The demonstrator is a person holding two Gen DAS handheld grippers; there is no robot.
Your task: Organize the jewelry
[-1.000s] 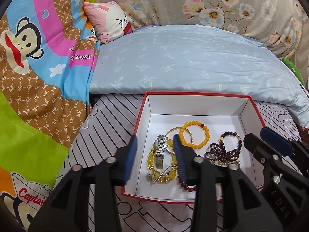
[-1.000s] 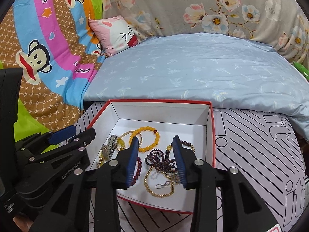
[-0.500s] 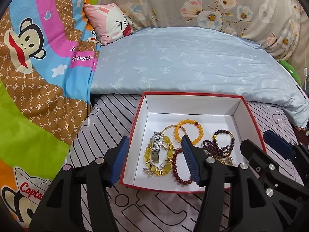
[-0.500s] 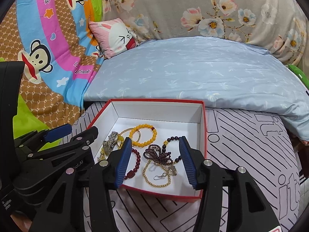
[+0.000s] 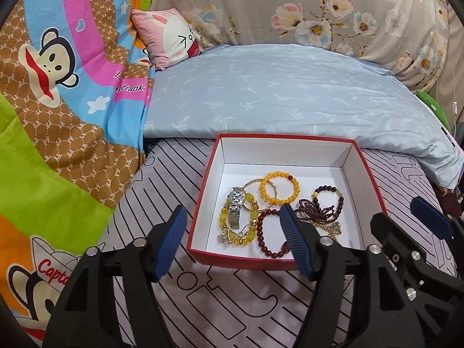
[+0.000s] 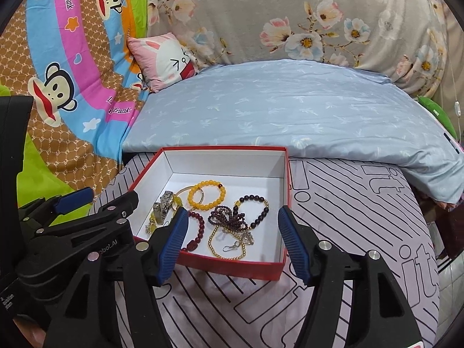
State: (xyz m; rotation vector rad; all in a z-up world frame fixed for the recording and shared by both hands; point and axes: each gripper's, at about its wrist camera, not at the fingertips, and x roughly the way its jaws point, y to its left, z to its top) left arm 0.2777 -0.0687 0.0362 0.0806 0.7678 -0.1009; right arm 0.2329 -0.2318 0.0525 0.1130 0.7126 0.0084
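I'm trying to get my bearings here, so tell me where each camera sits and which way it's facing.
Left wrist: on the left gripper, looking forward and down at the red box of jewelry; its opening jaws are empty, right gripper alongside.
Right wrist: on the right gripper, same downward look; jaws opening, empty, left gripper alongside.
Shared: box, orange bracelet, blue pillow.
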